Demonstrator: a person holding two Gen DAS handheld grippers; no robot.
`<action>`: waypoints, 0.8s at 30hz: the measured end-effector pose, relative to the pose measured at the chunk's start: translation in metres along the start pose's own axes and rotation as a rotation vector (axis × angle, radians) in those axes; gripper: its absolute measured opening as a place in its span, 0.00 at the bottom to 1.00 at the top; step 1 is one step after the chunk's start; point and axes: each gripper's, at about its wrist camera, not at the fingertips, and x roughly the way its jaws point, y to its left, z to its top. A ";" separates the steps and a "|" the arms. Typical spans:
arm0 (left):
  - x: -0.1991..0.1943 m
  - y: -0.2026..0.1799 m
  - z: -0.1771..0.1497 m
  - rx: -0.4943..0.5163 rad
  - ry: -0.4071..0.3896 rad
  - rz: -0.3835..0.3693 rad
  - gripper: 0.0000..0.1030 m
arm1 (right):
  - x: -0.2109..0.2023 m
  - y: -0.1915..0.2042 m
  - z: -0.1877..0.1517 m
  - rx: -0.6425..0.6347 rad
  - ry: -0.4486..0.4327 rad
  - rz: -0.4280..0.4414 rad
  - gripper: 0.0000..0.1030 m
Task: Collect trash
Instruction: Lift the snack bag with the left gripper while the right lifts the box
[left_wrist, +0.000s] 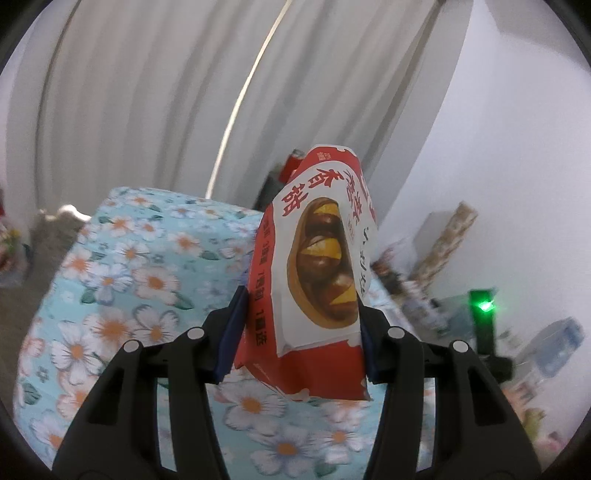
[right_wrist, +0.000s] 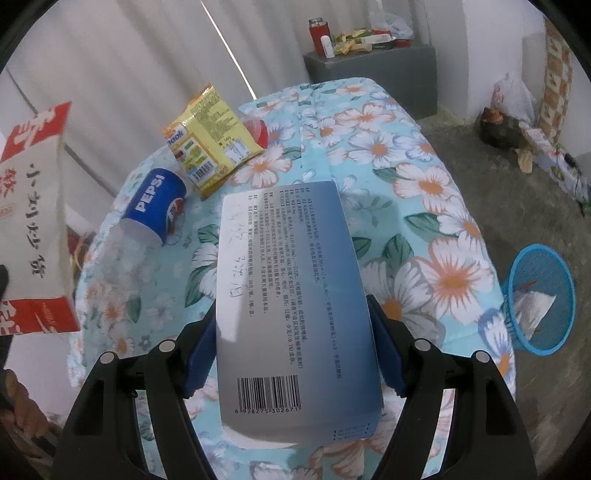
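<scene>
My left gripper (left_wrist: 301, 314) is shut on a red and white chestnut paper bag (left_wrist: 314, 266), held upright above the floral table (left_wrist: 122, 266). The same bag shows at the left edge of the right wrist view (right_wrist: 33, 221). My right gripper (right_wrist: 295, 321) is shut on a flat grey-blue medicine box (right_wrist: 291, 302) with a barcode, held above the table (right_wrist: 424, 206). A blue Pepsi cup (right_wrist: 155, 206) lies on its side and a yellow snack packet (right_wrist: 210, 140) lies on the table's far left. A red lid-like item (right_wrist: 258, 131) lies behind the packet.
A blue mesh basket (right_wrist: 539, 299) with white paper in it stands on the floor to the right of the table. A grey cabinet (right_wrist: 373, 70) with a red flask and packets stands at the back. White curtains (left_wrist: 147, 92) hang behind. Clutter lines the right wall.
</scene>
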 end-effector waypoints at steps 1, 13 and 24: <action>-0.002 0.003 0.001 -0.036 0.004 -0.046 0.47 | -0.002 -0.001 -0.001 0.013 0.000 0.017 0.69; 0.037 0.063 -0.047 -0.846 0.195 -1.028 0.48 | -0.016 -0.010 -0.011 0.065 -0.028 0.063 0.69; 0.035 0.037 -0.043 -0.803 0.149 -1.235 0.50 | -0.018 -0.016 -0.012 0.084 -0.040 0.106 0.69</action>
